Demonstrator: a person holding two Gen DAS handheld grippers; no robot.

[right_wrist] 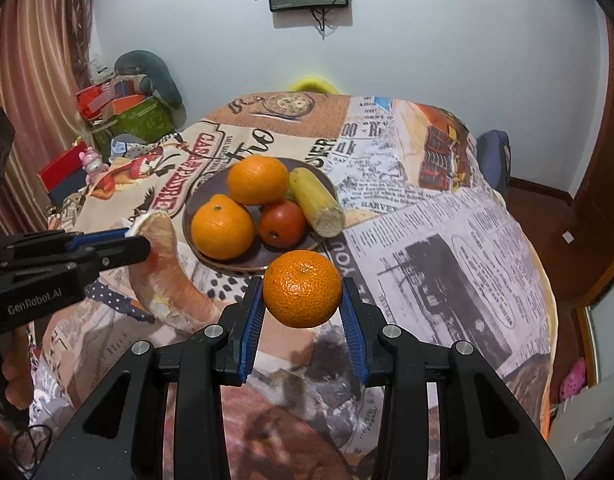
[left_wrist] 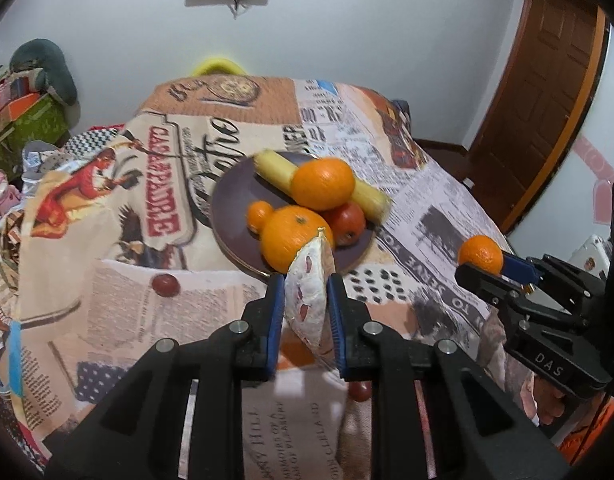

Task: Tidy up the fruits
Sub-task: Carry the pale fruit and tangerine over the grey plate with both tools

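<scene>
In the left wrist view my left gripper [left_wrist: 305, 280] is shut on a pomelo wedge [left_wrist: 309, 304] with white pith and pink flesh, held above the cloth just in front of the dark plate [left_wrist: 231, 204]. The plate holds two oranges [left_wrist: 323, 184], a small tangerine [left_wrist: 259, 214], a tomato [left_wrist: 349, 222] and a corn cob [left_wrist: 275, 168]. In the right wrist view my right gripper [right_wrist: 301, 282] is shut on a tangerine [right_wrist: 301, 292], lifted near the front rim of the plate [right_wrist: 207, 188]. From that camera the left gripper [right_wrist: 137, 240] and its wedge [right_wrist: 167, 276] appear at the left.
A printed cloth [left_wrist: 427, 208] covers the table and drops off at the right and far edges. Two small dark red fruits [left_wrist: 165, 285] [left_wrist: 360, 390] lie on it. Boxes and cushions [right_wrist: 127, 108] are piled at the left, a brown door [left_wrist: 547, 92] at the right.
</scene>
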